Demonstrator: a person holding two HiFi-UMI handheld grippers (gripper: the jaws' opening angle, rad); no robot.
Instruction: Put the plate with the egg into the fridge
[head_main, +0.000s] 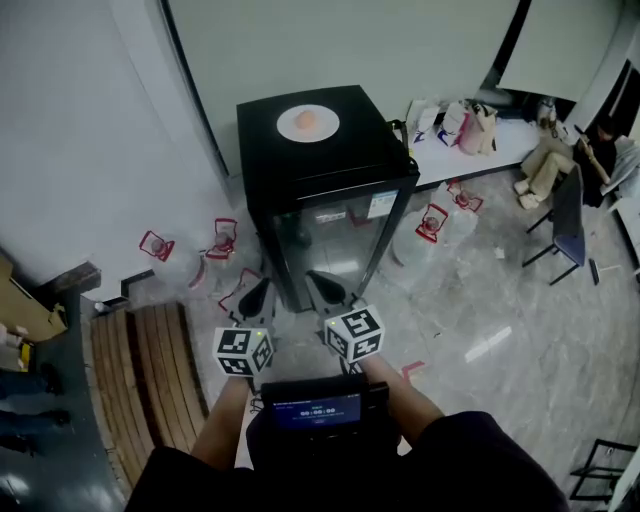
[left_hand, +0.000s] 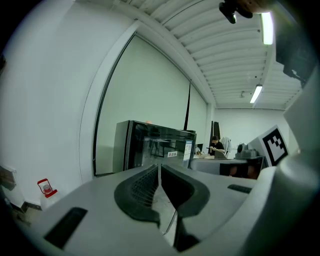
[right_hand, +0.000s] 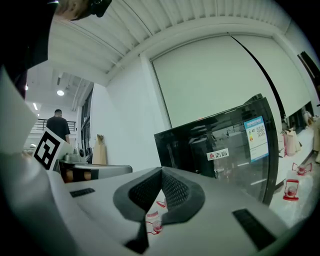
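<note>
- White round plate (head_main: 285, 126) with one pale brown egg (head_main: 310, 121) on it is lying on the flat top of the tall black fridge with a glass door (head_main: 372, 150), about the middle of that top and a little to the far side. The door is looking shut.
- Both claws are hovering on the near side, in front of the fridge door, well apart from the plate.
- Left gripper (left_hand: 159, 169) is showing its jaws drawn together with only a thin slit between them, and nothing is sitting inside.
- Right gripper (right_hand: 161, 172) is showing its jaws pressed fully together, also empty.
- I am judging the plate as stiff and rather light, but smooth on the surface, so it is probably slippery for the pads and breakable if it is dropped.
- I am judging the egg as loose and fragile. It is likely rolling off as soon as the plate is tilting.
- I am thinking the best hold is the near rim, one jaw over the lip and one under it, with the plate carried level. The other claw is then free for opening the door.
</note>
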